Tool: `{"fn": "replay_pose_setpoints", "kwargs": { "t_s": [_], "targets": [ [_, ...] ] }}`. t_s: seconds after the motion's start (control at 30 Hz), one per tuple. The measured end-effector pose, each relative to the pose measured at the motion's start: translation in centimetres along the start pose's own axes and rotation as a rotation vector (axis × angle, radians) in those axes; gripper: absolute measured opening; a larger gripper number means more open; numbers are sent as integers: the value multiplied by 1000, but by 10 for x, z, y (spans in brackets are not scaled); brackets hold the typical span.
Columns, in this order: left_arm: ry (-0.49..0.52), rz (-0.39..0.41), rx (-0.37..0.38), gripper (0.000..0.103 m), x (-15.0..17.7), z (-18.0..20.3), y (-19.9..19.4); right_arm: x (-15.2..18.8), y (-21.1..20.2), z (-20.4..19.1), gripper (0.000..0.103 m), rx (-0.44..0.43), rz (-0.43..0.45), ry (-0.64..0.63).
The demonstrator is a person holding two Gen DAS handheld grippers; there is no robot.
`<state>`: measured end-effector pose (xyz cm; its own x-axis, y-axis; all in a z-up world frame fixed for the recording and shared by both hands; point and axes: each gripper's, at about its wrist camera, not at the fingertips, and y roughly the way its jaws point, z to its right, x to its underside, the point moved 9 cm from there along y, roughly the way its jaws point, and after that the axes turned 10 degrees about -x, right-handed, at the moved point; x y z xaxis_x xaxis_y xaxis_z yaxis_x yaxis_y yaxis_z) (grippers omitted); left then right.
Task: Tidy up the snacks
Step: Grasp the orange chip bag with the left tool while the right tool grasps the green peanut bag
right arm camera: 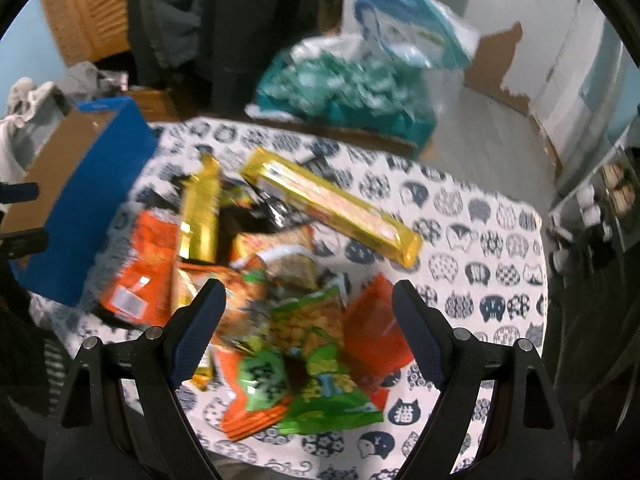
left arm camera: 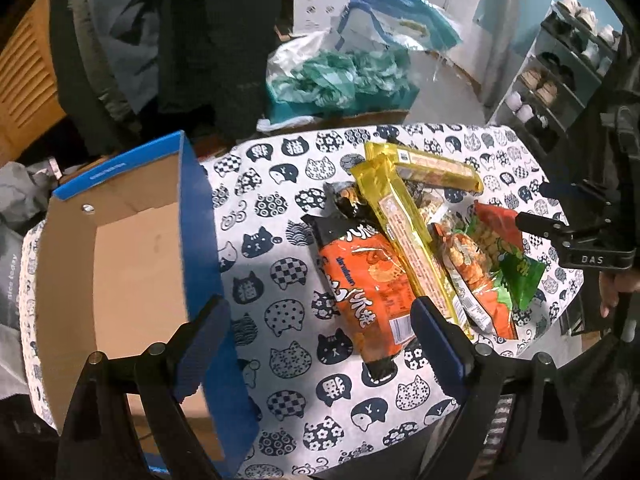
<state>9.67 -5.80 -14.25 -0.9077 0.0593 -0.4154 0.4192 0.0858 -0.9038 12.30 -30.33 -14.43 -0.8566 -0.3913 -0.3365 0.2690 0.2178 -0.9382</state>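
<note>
A heap of snack packets lies on a cat-print tablecloth [left arm camera: 280, 240]. In it are an orange noodle packet [left arm camera: 368, 280], two long gold packets [left arm camera: 404, 232] [right arm camera: 332, 204] and a green and orange peanut bag [left arm camera: 500, 256] [right arm camera: 316, 344]. An empty blue cardboard box [left arm camera: 132, 248] [right arm camera: 84, 200] stands at the left. My left gripper [left arm camera: 320, 344] hovers open above the cloth between box and heap, holding nothing. My right gripper [right arm camera: 308, 332] is open over the green bag, with nothing pinched; it also shows at the right edge of the left wrist view [left arm camera: 560, 216].
Behind the table sit a pile of teal plastic bags [left arm camera: 336, 76] and a blue bag [left arm camera: 400, 12]. A shoe rack [left arm camera: 560, 76] stands at the right. Dark clothing [left arm camera: 208, 40] hangs at the back, and a wooden slatted door [left arm camera: 24, 80] is at the far left.
</note>
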Motion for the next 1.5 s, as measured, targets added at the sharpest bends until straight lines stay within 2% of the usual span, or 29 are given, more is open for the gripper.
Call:
{"fn": "replay_pose_setpoints", "kwargs": {
  "t_s": [0.17,0.37,0.67,0.87,0.97,1.0,1.07,1.2,1.27,1.3,1.37,1.43,1.5],
  "targets": [
    [-8,-49,-7,93,0,8,23,18,23,17,84,5,-69,29],
    [-44,-88,37,93,-5,27,44,35,39,22,83,-17,-124,44],
    [-4,-149,32,93,-4,57,79,52,57,18,70,-58,-182,23],
    [52,-197,-24,93,6,63,106,56,65,19,63,-100,-190,38],
    [39,-206,-17,93,8,57,114,57,68,18,55,-128,-194,41],
    [37,-216,-14,93,9,55,118,56,68,18,49,-136,-194,40],
    [43,-234,-9,93,14,53,124,57,66,18,47,-132,-198,34],
    [77,-262,-13,82,25,52,135,57,68,15,45,-113,-209,14],
    [112,-236,-19,76,23,55,135,57,70,13,47,-101,-212,-1],
    [125,-235,-12,71,23,57,134,57,72,12,47,-95,-213,-8],
    [140,-228,-12,68,22,59,133,56,73,11,47,-90,-214,-14],
    [149,-222,-13,59,21,60,132,56,73,9,41,-90,-212,-17],
    [160,-222,-24,57,21,61,129,56,73,8,34,-87,-209,-23]
  ]
}}
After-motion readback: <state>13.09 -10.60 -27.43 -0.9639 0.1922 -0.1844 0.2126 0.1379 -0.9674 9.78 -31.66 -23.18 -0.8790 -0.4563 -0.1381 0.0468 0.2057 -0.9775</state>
